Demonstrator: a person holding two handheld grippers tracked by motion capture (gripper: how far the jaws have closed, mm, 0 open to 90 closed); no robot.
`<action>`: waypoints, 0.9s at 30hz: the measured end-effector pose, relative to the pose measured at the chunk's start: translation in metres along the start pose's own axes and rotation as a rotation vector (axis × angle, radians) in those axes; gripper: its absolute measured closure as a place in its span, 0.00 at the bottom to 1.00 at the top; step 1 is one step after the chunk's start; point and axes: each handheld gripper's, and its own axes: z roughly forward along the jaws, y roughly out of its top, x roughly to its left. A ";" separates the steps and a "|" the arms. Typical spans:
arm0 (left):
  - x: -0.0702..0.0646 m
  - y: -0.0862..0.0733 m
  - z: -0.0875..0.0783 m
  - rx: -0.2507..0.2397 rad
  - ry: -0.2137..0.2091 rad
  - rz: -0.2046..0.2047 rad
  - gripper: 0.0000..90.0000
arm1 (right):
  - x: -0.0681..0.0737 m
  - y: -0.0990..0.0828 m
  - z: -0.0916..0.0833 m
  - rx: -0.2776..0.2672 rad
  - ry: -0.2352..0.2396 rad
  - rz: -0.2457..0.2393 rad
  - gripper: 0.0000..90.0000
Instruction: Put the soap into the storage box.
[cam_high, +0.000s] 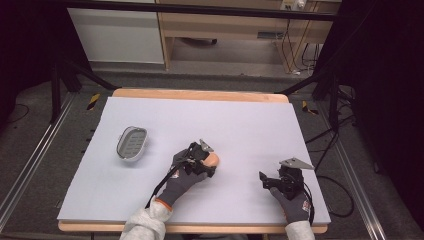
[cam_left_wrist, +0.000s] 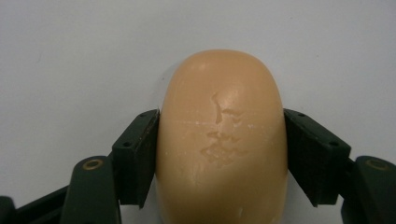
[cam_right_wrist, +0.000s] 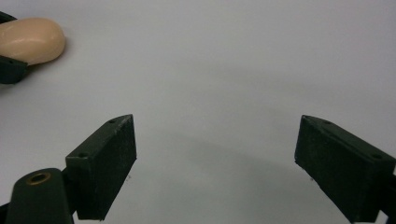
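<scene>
While a grey soap dish (cam_high: 132, 143) waits left of centre in the high view, a peach-coloured bar of soap (cam_high: 212, 159) lies on the pale worktop (cam_high: 240, 120) near the middle of the frame, well apart from it. The left claw (cam_high: 202, 159) has closed on the bar: in the left gripper view its two black pads press the soap (cam_left_wrist: 223, 140) on either long side, the rounded end jutting forward. The grip across the narrower width looks chosen so the bar can be lifted flat and carried toward the dish, though whether it has left the surface cannot be told. Lower right in the high view, the right claw (cam_high: 272, 180) rests low over bare worktop, jaws spread wide and holding nothing, apparently kept clear of the working hand. Its own camera catches the soap (cam_right_wrist: 30, 39) at upper left.
</scene>
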 end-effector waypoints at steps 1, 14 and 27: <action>0.000 0.000 0.000 0.002 -0.002 0.000 0.34 | 0.000 0.000 0.000 -0.002 0.001 -0.002 0.14; -0.001 0.001 0.000 0.007 0.009 -0.007 0.35 | -0.001 0.000 0.000 0.002 -0.003 0.001 0.14; -0.005 0.002 -0.003 0.011 0.009 -0.014 0.35 | -0.001 0.000 0.000 0.002 0.007 0.007 0.14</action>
